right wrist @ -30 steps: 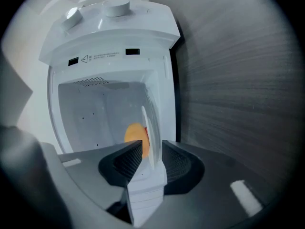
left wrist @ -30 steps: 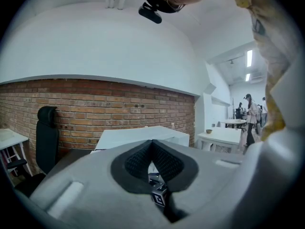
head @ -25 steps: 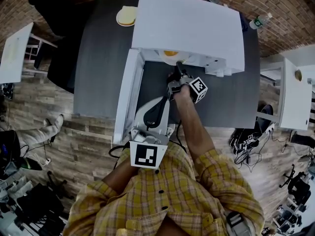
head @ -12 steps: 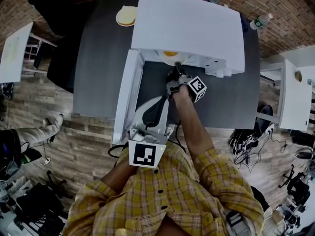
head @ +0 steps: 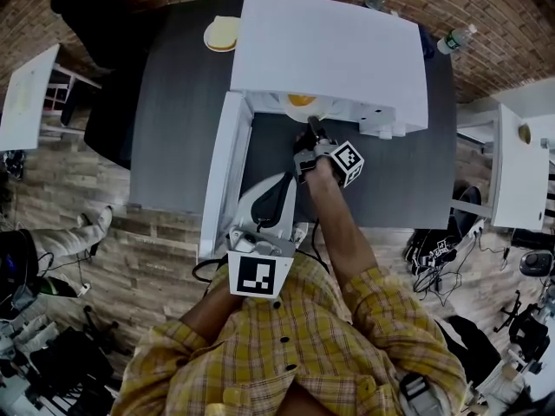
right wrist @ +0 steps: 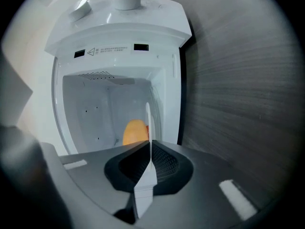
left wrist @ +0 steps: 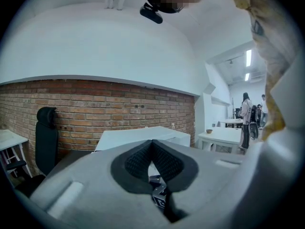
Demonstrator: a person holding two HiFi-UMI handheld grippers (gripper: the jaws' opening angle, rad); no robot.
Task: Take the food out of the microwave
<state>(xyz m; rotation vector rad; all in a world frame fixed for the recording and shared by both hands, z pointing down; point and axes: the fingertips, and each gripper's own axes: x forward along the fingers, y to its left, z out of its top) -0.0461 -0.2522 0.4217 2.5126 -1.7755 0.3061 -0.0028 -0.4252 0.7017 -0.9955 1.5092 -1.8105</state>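
A white microwave (head: 329, 50) stands on the dark grey table (head: 173, 102), its door (head: 221, 172) swung open to the left. Inside, an orange piece of food (right wrist: 135, 131) lies on a white plate (right wrist: 147, 123). My right gripper (head: 314, 131) is at the opening. Its jaws have just been closing, and they are now shut on the plate's near rim, which stands edge-on between the pads (right wrist: 162, 161). In the head view the food (head: 301, 100) shows at the cavity's front. My left gripper (head: 289, 182) hangs back beside the door, shut on nothing, pointing at the microwave (left wrist: 138, 137).
A small plate with something yellow (head: 222, 33) sits at the table's back left. Two bottles (head: 457, 37) stand behind the microwave. White side tables flank the scene at left (head: 26, 94) and right (head: 518, 176). A black chair (head: 95, 7) is at the back left.
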